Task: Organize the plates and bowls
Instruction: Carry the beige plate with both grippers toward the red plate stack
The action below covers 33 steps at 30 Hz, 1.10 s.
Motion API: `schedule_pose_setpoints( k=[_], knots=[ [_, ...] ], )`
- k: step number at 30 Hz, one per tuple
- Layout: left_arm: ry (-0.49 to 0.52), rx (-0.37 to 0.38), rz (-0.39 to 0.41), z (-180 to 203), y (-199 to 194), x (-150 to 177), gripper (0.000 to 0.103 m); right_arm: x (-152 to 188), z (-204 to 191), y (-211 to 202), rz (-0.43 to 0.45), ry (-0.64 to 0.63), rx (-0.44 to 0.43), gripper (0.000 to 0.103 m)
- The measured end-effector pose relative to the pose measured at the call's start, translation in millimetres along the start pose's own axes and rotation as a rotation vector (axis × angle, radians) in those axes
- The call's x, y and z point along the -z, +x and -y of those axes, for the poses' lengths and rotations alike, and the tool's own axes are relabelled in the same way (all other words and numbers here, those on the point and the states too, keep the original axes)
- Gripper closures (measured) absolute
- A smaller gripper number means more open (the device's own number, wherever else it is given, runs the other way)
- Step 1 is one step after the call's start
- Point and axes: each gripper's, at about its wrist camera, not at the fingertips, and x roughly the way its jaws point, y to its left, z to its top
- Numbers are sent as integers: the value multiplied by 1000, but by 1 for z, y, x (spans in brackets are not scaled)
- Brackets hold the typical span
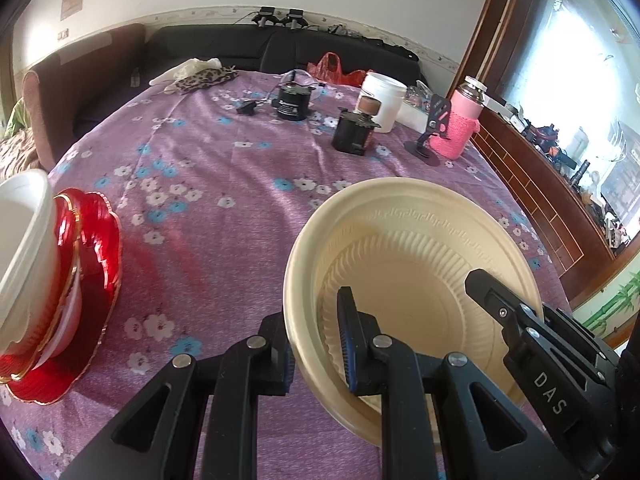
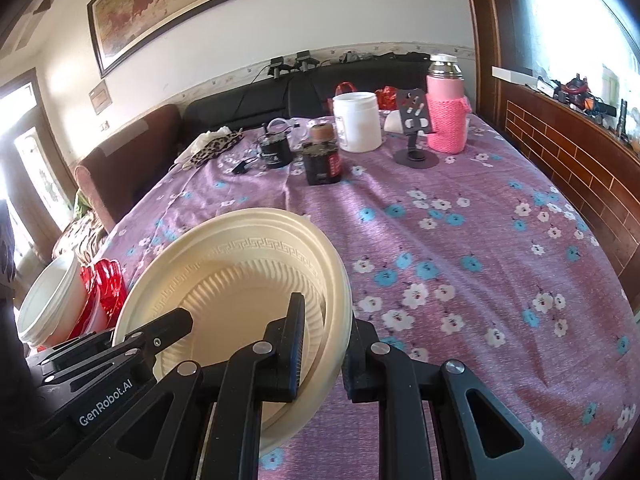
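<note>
Both claws grip the same cream plate (image 1: 416, 264), each clamped on an opposite edge: the left claw (image 1: 316, 340) pinches the rim on its own side, 1 finger under the rim and 1 over the ribbed inner wall, and the right claw (image 2: 324, 356) does likewise on the far side. Judgement: the 2-point grip is there because the plate is wide, shallow and light, so 1 pinch at the rim would likely let it sag or swing; 2 opposed pinches keep it near level. The plate appears to be held above the purple flowered cloth (image 2: 460, 240) of the desk, tilted slightly toward the cameras; whether the cream piece is 1 plate or 2 nested I cannot tell, though the right wrist view hints at a doubled rim. It holds nothing. To the left stands a stack: a white bowl (image 1: 24, 248) sitting in a red scalloped plate (image 1: 92, 248), with more red rims below it; the count is unclear. The bowl looks empty. At the far end of the desk stand a white tub (image 2: 356, 122), open-topped with contents unseen, and a pink-sleeved flask (image 2: 446, 108), capped. Judgement: the plate is probably bound for that stack.
</note>
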Motion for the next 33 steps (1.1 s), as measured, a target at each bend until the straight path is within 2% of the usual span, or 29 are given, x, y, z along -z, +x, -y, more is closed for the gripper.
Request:
schedule_pose_setpoints(
  k=[19, 33],
  knots=[
    [-62, -40, 38, -49, -30, 12, 85, 12, -51, 10, -31, -68, -59, 85],
    [-91, -64, 92, -68, -62, 21, 85, 19, -79, 1, -24, -108, -98, 85]
  ],
)
